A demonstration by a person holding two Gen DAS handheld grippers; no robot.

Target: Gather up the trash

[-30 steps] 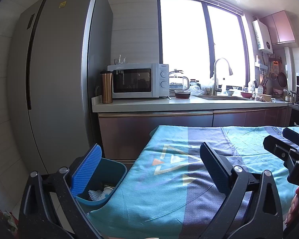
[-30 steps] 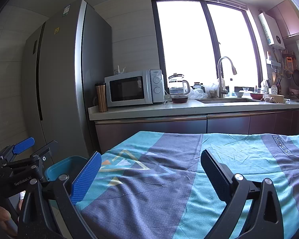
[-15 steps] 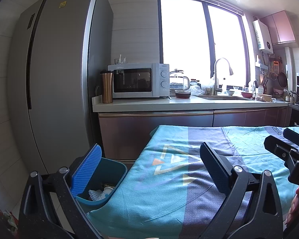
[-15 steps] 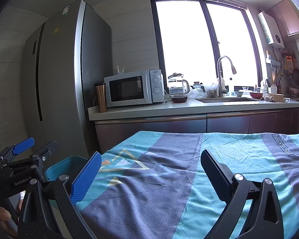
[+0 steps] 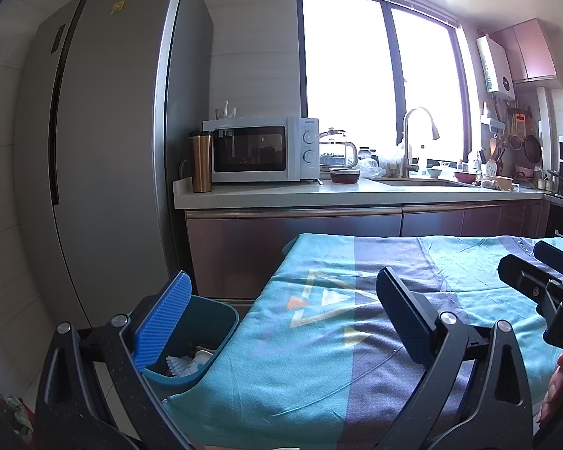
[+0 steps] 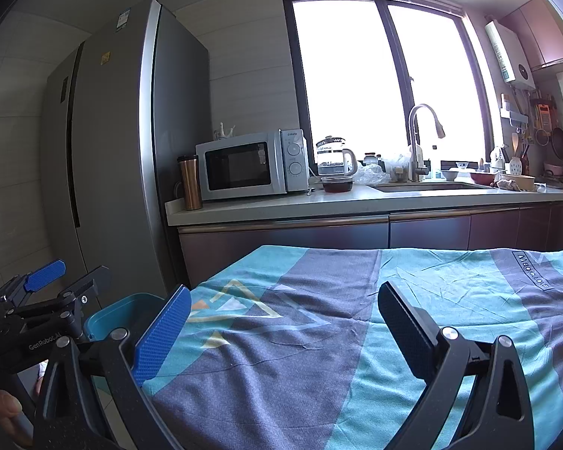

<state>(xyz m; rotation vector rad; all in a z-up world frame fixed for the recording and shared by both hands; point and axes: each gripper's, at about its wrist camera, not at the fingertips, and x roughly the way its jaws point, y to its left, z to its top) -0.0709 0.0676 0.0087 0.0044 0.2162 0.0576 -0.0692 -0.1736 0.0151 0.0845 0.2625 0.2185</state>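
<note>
- Trash: white bits (image 5: 191,362) already in the bin (image 5: 221,309), which sits on the floor just beside the bench's left edge.
- Bench cloth (image 6: 413,300) looks bare in both views; I see no trash left on it. I judge the task done or nearly so.
- L gripper (image 5: 283,318): released, jaws wide, nothing btwn them. It hangs over the bench's left edge w/ the blue pad (image 5: 165,322) above the bin.
- R gripper (image 6: 285,330): also released, empty, held level over the cloth, pointing toward the window.
- Both sit side by side, near each other.
</note>
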